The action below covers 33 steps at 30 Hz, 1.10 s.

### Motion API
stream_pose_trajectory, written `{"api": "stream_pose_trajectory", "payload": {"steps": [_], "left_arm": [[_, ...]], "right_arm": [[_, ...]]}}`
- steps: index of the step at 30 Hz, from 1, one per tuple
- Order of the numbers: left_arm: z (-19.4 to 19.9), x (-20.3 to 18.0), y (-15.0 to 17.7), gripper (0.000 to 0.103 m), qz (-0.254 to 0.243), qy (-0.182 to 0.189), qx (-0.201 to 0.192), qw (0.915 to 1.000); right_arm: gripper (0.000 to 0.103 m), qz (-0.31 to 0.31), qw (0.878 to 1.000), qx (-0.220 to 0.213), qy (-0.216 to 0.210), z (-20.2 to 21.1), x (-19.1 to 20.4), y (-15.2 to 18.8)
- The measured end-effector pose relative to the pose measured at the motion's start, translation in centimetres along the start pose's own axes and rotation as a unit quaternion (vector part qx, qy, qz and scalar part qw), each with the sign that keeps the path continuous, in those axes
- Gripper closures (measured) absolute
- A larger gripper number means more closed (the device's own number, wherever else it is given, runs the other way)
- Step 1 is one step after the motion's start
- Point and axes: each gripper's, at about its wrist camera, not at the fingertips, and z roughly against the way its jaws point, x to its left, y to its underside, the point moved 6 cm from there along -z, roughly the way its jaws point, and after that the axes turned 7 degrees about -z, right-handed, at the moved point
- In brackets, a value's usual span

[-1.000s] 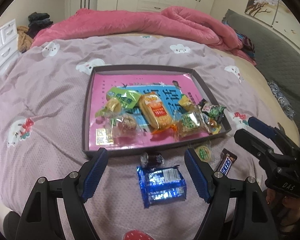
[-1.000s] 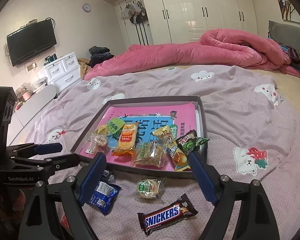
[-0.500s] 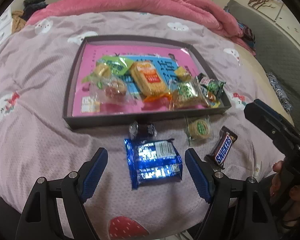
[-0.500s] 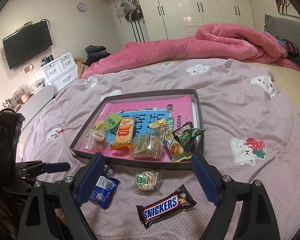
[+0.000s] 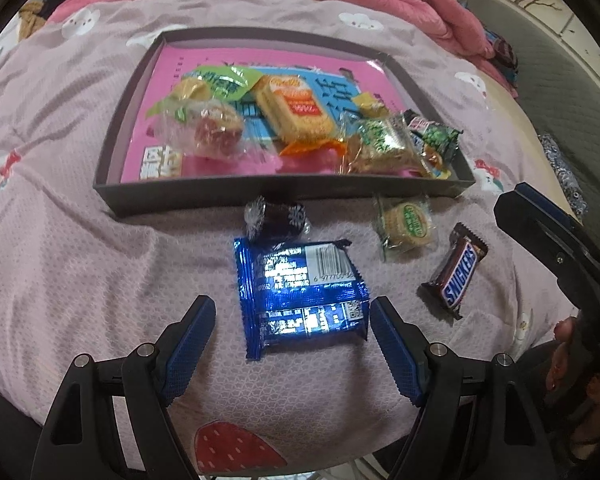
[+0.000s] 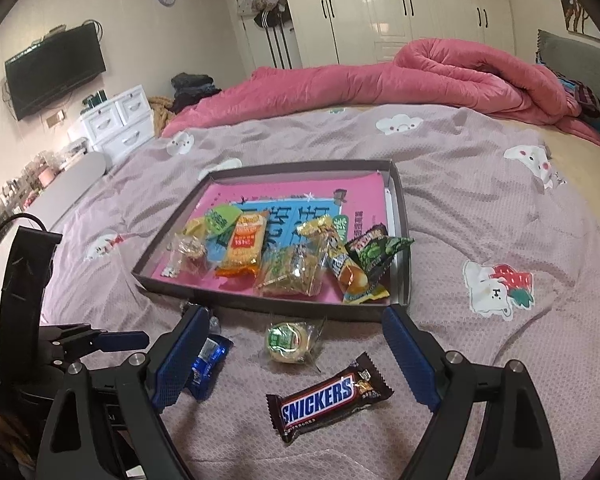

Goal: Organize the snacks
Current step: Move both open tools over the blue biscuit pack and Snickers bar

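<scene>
A grey tray (image 5: pixel 112 152) with a pink liner holds several wrapped snacks on the bed. In front of it lie a blue foil packet (image 5: pixel 300 292), a dark wrapped candy (image 5: pixel 276 218), a round green-label cookie (image 5: pixel 406 224) and a Snickers bar (image 5: pixel 456 276). My left gripper (image 5: pixel 292 344) is open, its fingers on either side of the blue packet's near end, not touching it. My right gripper (image 6: pixel 294 354) is open and empty, above the cookie (image 6: pixel 286 340) and the Snickers bar (image 6: pixel 328 396). The tray (image 6: pixel 404 240) also shows in the right wrist view.
A pink quilt (image 6: pixel 420 80) is heaped at the far side of the bed. A white drawer unit (image 6: pixel 116 124) and a wall TV (image 6: pixel 54 68) stand at the left. A grey headboard (image 5: pixel 560 92) runs along the right. The bed's near edge is just below the grippers.
My left gripper has dropped down and forward toward the blue packet, which now sits between its fingers. My right gripper has shifted only slightly, staying over the cookie and Snickers bar.
</scene>
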Motion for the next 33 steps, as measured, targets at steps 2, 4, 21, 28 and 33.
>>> {"api": "stream_pose_trajectory", "payload": {"steps": [2,4,21,28,33], "left_arm": [[-0.6,0.1,0.0,0.022,0.003,-0.002,0.006,1.0],[-1.0,0.2,0.0,0.022,0.009,0.001,0.01,0.9999],[-4.2,-0.5,-0.9,0.014,0.004,-0.013,0.017,0.9998],[-5.1,-0.7,-1.6,0.009,-0.004,-0.013,0.01,0.9999],[-5.1,-0.7,-1.8,0.009,-0.003,-0.011,0.009,0.9999]], "right_arm": [[0.015,0.0,1.0,0.009,0.003,-0.4,-0.1,0.2],[0.015,0.002,1.0,0.018,0.006,-1.0,0.0,0.4],[0.015,0.008,0.994,0.102,0.037,-6.1,-0.1,2.1],[0.015,0.0,0.992,0.118,0.037,-7.4,-0.2,2.3],[0.034,-0.005,0.991,0.128,0.032,-8.4,-0.3,2.4]]}}
